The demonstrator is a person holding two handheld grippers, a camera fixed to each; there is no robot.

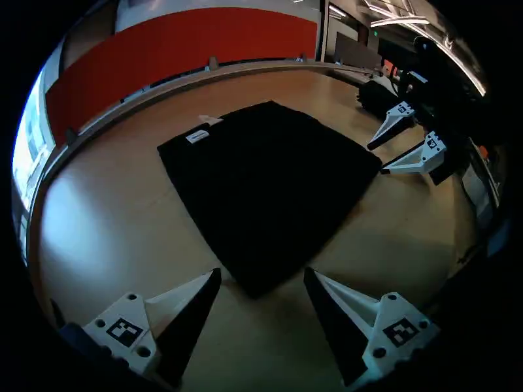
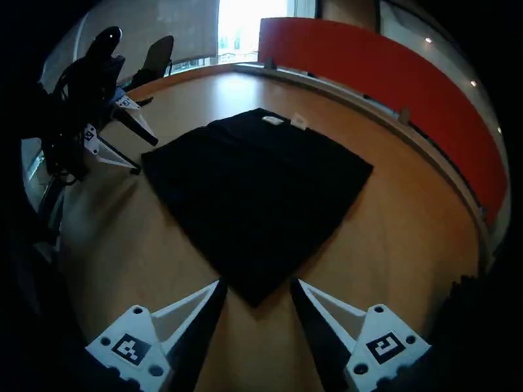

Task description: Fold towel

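Looking for writing, you find two small white tags on the far edge of the black towel, too small to read. That towel lies flat on the wooden table, one corner pointing at your left tool, the neighbouring corner at your right tool; its long axis can't be told. Both tools are spread wide, gripping nothing

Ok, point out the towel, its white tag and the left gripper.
towel point(image 1: 268, 196), left gripper view, middle of the black cloth.
white tag point(image 1: 197, 136), left gripper view, centre of the tag.
left gripper point(image 1: 261, 270), left gripper view, midway between its fingertips.
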